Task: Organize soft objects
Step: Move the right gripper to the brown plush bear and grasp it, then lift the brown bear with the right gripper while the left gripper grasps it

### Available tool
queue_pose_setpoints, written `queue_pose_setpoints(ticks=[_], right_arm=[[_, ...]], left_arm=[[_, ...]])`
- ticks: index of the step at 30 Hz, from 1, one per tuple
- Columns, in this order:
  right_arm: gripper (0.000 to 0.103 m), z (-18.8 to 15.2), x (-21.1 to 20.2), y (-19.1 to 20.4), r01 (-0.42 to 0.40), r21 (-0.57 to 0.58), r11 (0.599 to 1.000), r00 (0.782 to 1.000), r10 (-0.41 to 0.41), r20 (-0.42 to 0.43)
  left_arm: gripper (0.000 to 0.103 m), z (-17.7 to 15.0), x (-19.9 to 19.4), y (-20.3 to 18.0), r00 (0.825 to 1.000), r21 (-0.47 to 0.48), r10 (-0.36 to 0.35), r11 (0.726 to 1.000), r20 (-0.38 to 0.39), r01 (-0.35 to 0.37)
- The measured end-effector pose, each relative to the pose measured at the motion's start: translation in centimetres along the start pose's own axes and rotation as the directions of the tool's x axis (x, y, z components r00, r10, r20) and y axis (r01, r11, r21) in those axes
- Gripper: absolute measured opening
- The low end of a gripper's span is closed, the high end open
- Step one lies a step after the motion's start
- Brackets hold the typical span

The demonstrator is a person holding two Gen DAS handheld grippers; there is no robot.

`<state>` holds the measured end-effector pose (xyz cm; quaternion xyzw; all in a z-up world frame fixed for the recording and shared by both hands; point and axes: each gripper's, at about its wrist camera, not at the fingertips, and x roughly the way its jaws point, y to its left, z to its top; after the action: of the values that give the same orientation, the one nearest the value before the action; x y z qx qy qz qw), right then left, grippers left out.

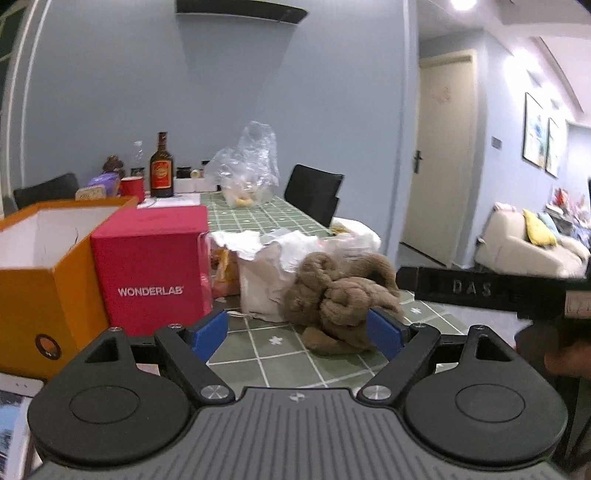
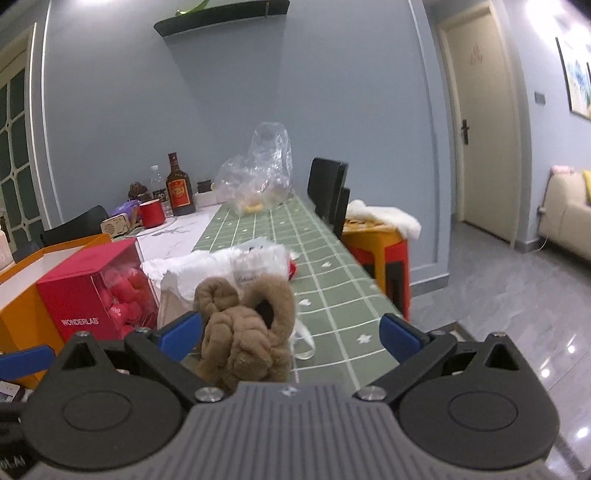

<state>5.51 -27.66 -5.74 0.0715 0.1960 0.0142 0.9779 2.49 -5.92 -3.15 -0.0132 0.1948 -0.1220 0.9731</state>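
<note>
Both grippers, left gripper (image 1: 297, 332) and right gripper (image 2: 291, 338), hold jaws wide, empty. Risk: closing on the knotted brown scarf (image 1: 340, 299) may snag the white bag (image 1: 262, 280) behind.

Both views are evenly lit by cool indoor light from above, with a blown-out ceiling lamp (image 1: 463, 3) at the top right of the left wrist frame and another glare patch at the upper right corner of the right wrist frame, where white reflections also gleam on the glossy grey floor (image 2: 517, 295) at lower right. Fisheye distortion bows the wall trim and the door (image 2: 480, 122) toward the edges, and the corners darken. Focus is soft overall, and the black bar marked DAS (image 1: 480, 288) at the right of the left wrist frame is smeared with motion blur.
</note>
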Motion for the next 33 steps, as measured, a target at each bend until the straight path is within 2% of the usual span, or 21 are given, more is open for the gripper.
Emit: queue_pose_setpoints(ticks=[4,8,11,15,19,21,24,25,26,33], right_arm=[[0.1,-0.7,3.0,1.2,-0.013,-0.024,1.0,0.998,0.012,-0.054],[0.1,-1.3,5.6,2.0,-0.039,-0.055,0.998,0.996,0.034,-0.085],[0.1,-1.4,7.7,2.4,-0.042,-0.06,0.997,0.992,0.034,-0.125],[0.1,-1.2,9.2,2.3,-0.109,-0.016,0.994,0.979,0.104,-0.175],[0.099,-1.2,10.2,2.8,-0.133,-0.022,0.991,0.967,0.124,-0.223],[0.087,-1.3,10.2,3.1,-0.159,-0.034,0.987,0.963,0.148,-0.226],[0.071,-1.5,10.2,3.7,-0.142,-0.08,0.987,0.962,0.119,-0.244],[0.062,-1.5,10.1,3.7,-0.145,-0.096,0.985,0.962,0.118,-0.246],[0.057,-1.6,10.0,3.7,-0.163,-0.104,0.981,0.96,0.133,-0.248],[0.049,-1.8,9.1,3.2,-0.183,-0.1,0.978,0.958,0.154,-0.242]], left_arm=[[0.099,-0.2,2.3,1.7,0.998,-0.095,0.0,0.995,-0.064,-0.006],[0.098,-0.1,3.4,3.1,0.995,-0.157,-0.02,0.988,-0.093,0.006],[0.098,-0.2,4.0,3.8,0.995,-0.167,0.003,0.986,-0.1,-0.02],[0.098,-0.1,4.6,4.6,0.992,-0.186,0.015,0.982,-0.125,-0.038],[0.098,-0.2,4.8,4.8,0.99,-0.183,0.046,0.981,-0.136,-0.071],[0.098,-0.3,5.2,4.9,0.989,-0.178,0.047,0.981,-0.141,-0.072],[0.098,-0.5,5.7,5.1,0.986,-0.193,0.026,0.979,-0.166,-0.058],[0.098,-0.5,5.7,5.1,0.985,-0.197,0.022,0.979,-0.169,-0.056],[0.098,-0.5,5.8,5.0,0.985,-0.197,0.022,0.979,-0.169,-0.056],[0.098,-0.5,5.4,5.0,0.986,-0.199,0.028,0.978,-0.165,-0.061]])
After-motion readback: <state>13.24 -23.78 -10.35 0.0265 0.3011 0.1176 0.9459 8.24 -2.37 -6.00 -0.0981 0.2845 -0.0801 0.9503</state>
